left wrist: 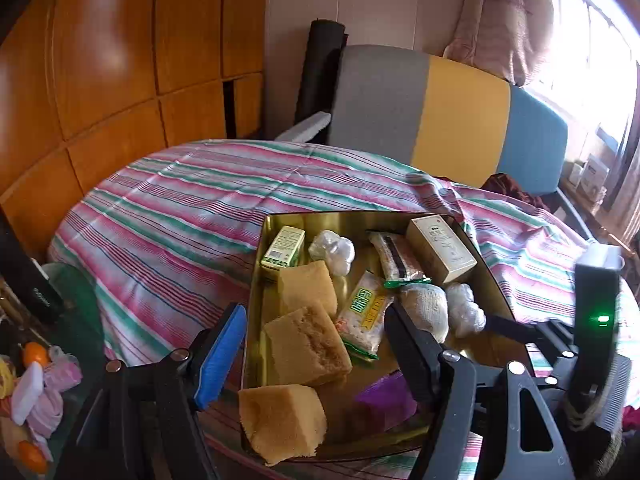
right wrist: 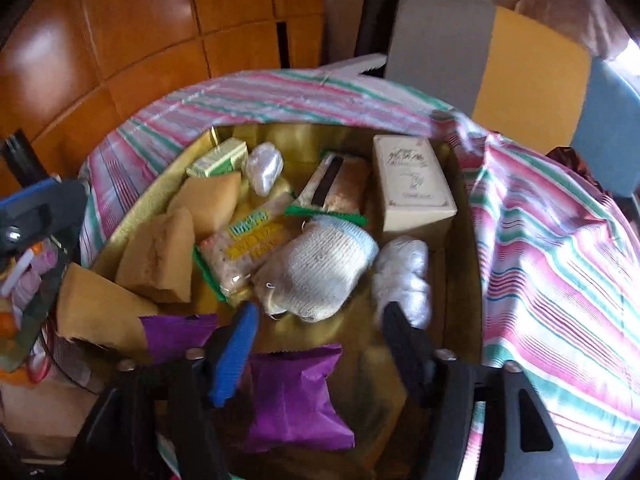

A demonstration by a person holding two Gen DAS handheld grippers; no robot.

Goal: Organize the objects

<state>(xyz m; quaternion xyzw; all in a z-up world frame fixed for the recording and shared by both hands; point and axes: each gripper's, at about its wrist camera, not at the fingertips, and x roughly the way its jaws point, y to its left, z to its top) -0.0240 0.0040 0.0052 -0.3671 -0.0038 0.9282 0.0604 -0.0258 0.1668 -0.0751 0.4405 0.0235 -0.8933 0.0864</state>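
Note:
A gold tray sits on a striped cloth and holds several items: three tan sponge cakes, a cracker packet, a white knitted bundle, a cream box, a green box and purple packets. My left gripper is open above the tray's near left part, over the cakes. My right gripper is open above the near end, with one purple packet lying between its fingers. The right gripper also shows at the right of the left wrist view.
The striped cloth covers a round table. A grey, yellow and blue chair back stands behind it. Wood panelling is at the left. Oranges and pink wrappers lie at the near left.

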